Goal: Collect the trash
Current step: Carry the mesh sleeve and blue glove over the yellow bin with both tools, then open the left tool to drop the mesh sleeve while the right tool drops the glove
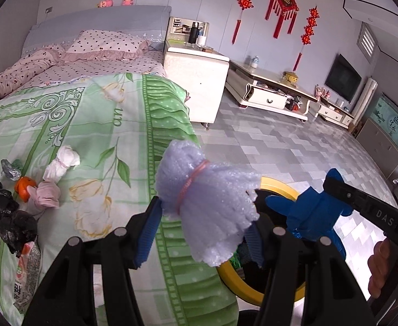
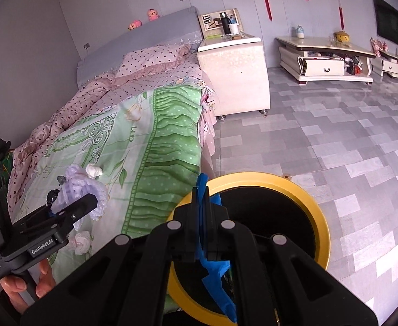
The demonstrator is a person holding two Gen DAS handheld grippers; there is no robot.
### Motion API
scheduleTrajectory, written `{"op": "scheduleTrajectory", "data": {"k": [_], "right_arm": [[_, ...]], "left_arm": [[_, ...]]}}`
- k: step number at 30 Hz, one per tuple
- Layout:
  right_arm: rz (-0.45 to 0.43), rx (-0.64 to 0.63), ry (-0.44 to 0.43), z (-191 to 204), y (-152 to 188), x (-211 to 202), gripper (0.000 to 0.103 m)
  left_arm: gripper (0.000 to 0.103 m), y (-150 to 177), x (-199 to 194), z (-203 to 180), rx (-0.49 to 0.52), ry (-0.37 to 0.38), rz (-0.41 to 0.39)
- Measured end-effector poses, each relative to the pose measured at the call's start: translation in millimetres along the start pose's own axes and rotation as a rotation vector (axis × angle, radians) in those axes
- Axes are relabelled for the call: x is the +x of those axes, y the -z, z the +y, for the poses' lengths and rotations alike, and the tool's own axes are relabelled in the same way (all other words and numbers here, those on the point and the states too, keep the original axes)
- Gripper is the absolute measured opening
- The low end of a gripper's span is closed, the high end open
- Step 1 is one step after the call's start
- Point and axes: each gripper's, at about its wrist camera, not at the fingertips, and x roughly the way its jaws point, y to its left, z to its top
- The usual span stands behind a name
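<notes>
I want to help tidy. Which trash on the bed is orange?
The small round orange piece, between the black bag and the pink bundle; the others are white, silver or black.

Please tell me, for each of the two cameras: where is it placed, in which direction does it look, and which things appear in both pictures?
Left wrist: sits on the left gripper, looks along it over the bed; foam bundle between its fingers, right gripper and a hand showing.
Right wrist: sits on the right gripper, looks down at the yellow-rimmed bin; jaws shut on blue trash, left gripper at left.
Shared: bed, bin, bundle, nightstand.
</notes>
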Motion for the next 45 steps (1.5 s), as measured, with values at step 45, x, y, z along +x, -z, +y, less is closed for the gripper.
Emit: {"op": "scheduleTrajectory", "data": {"k": [45], "right_arm": [[-0.021, 0.142, 0.083, -57.1, 3.2, -0.6, 0.041]], "left_arm": [[0.093, 11.9, 16.4, -21.4, -0.033, 0.043, -0.004]]}}
